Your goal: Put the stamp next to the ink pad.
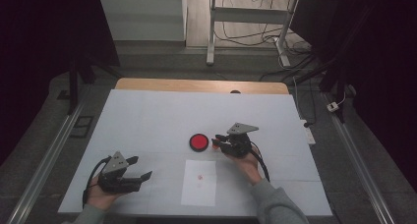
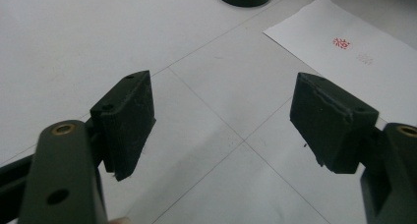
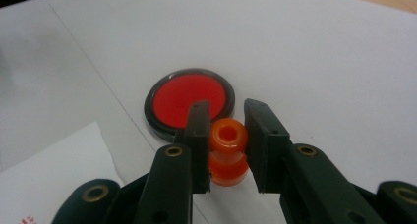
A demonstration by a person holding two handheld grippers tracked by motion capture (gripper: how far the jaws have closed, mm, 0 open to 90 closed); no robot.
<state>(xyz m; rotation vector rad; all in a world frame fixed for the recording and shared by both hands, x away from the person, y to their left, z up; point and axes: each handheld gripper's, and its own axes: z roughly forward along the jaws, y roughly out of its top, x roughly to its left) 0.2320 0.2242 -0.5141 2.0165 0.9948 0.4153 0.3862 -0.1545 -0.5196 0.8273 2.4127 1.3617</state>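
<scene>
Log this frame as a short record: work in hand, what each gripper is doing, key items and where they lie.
work: stamping paper with an orange stamp
right gripper: shut on the orange stamp, beside the ink pad
left gripper: open, nothing between its jaws, low over the table
ink pad: round, red, lid off, near the table's middle
paper sheet: white, flat near the front edge, between the two hands
marks on paper: one red print, a fainter one beside it

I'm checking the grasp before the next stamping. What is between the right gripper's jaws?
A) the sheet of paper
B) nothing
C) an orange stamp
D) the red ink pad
C: in the right gripper view, the right gripper is clamped on the orange stamp, near the red ink pad.
</scene>
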